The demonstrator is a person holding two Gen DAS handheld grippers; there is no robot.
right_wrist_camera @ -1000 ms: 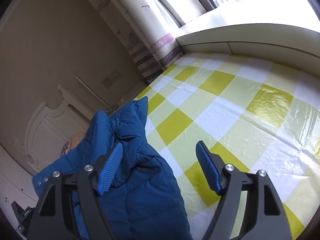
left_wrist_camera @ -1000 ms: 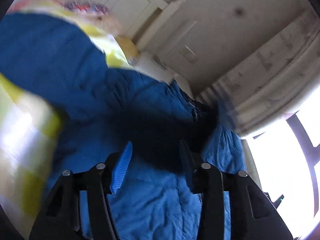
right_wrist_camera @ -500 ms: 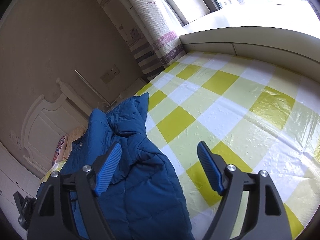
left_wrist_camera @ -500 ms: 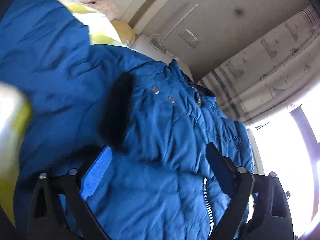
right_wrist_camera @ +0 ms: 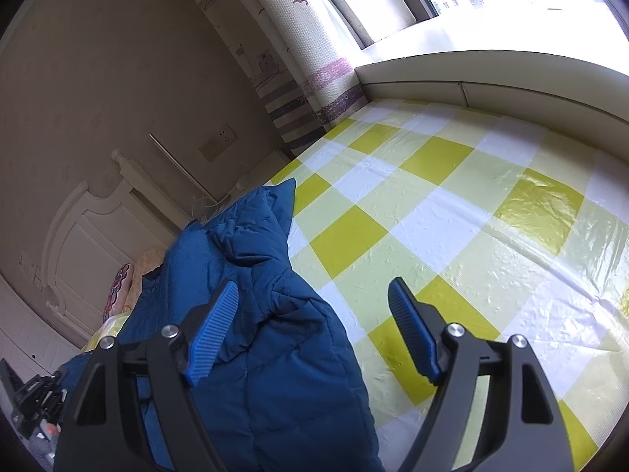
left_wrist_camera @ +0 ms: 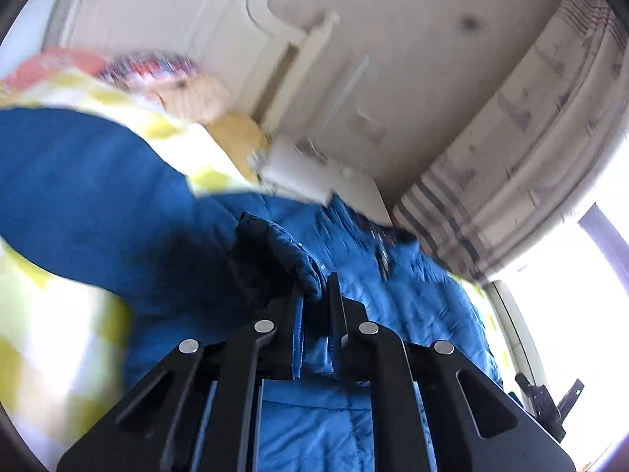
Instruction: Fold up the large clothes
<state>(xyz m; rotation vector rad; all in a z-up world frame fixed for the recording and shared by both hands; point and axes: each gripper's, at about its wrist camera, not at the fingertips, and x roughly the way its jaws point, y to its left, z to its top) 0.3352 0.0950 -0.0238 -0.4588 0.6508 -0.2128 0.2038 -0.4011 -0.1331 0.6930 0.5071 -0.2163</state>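
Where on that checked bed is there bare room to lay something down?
The yellow-checked sheet lies bare from the blue jacket across to the white ledge under the window. The headboard side is crowded: the jacket is spread there, pinched by the left gripper, with pillows beyond.

A blue quilted padded jacket (left_wrist_camera: 397,306) is seen lying spread on a bed. In the left wrist view it fills the lower half of the frame, from 9 o'clock through 6 o'clock to 4 o'clock, with stitched quilting lines visible; a dark bunched fold of its fabric (left_wrist_camera: 275,259) stands up near the centre. The detail toward 1 o'clock is blurred. In the right wrist view the jacket (right_wrist_camera: 255,314) occupies the lower left, from 6 o'clock up toward 10 o'clock. It is crumpled rather than flat, its padded layers heaped and creased, and a pointed corner (right_wrist_camera: 287,188) is raised toward 11 o'clock at its far end.
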